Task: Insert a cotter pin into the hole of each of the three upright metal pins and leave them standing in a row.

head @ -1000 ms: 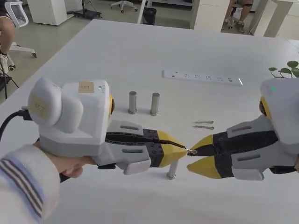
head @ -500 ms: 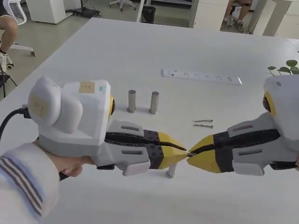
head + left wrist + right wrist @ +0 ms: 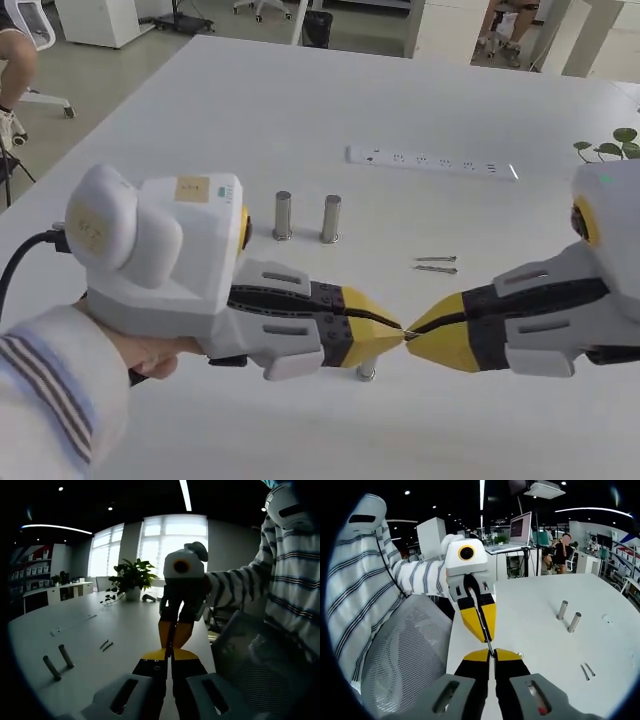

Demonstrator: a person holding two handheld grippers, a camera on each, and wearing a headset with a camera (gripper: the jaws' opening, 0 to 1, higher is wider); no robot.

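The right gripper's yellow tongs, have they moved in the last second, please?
Yes: the right gripper has shut its tongs, the lower one rising; its tip stays below the two loose metal cotter pins.

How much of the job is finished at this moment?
Done: nothing visible; the far pins look bare and two loose cotter pins lie on the table. In hand: left gripper and right gripper pinch one cotter pin by the near pin. Remaining: all three insertions.
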